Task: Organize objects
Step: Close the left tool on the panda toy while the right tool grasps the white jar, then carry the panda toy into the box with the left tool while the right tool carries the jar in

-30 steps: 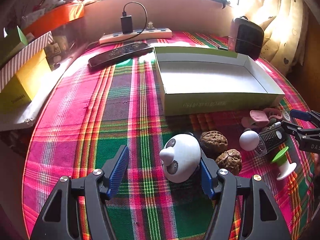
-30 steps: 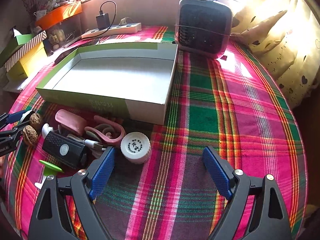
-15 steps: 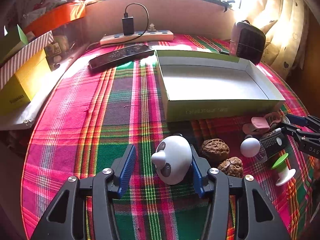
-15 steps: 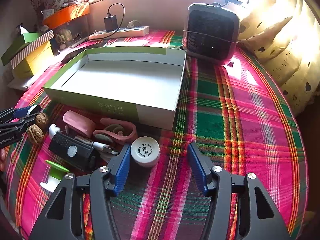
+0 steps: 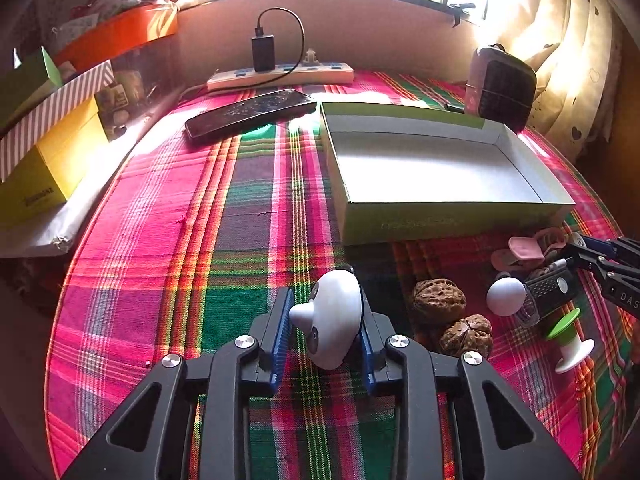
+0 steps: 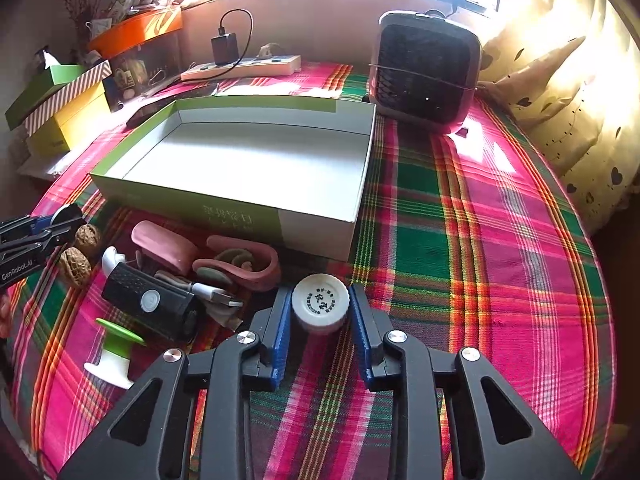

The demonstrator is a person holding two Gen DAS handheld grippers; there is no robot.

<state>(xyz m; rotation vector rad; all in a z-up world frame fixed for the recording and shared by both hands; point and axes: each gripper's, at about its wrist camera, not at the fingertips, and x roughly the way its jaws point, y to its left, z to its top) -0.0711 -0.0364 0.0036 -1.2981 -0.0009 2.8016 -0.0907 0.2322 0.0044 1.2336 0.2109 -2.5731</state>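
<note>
Two grips have just been closing at lower centre: the left hand-held gripper (image 5: 324,320) clamps the panda figure (image 5: 334,320), the right hand-held gripper (image 6: 320,312) the white jar (image 6: 320,305) (box (image 6: 192,202) above).

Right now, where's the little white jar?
In the right wrist view, the white jar sits between the right gripper pads, just in front of the open box, beside the pink earphones.

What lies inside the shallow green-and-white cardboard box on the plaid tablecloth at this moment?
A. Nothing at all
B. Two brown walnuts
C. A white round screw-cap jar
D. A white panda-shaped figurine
A: both views show the shallow green-and-white cardboard box with a bare white floor, while the two brown walnuts, the white round screw-cap jar and the white panda-shaped figurine all sit on the plaid tablecloth outside it.
</note>
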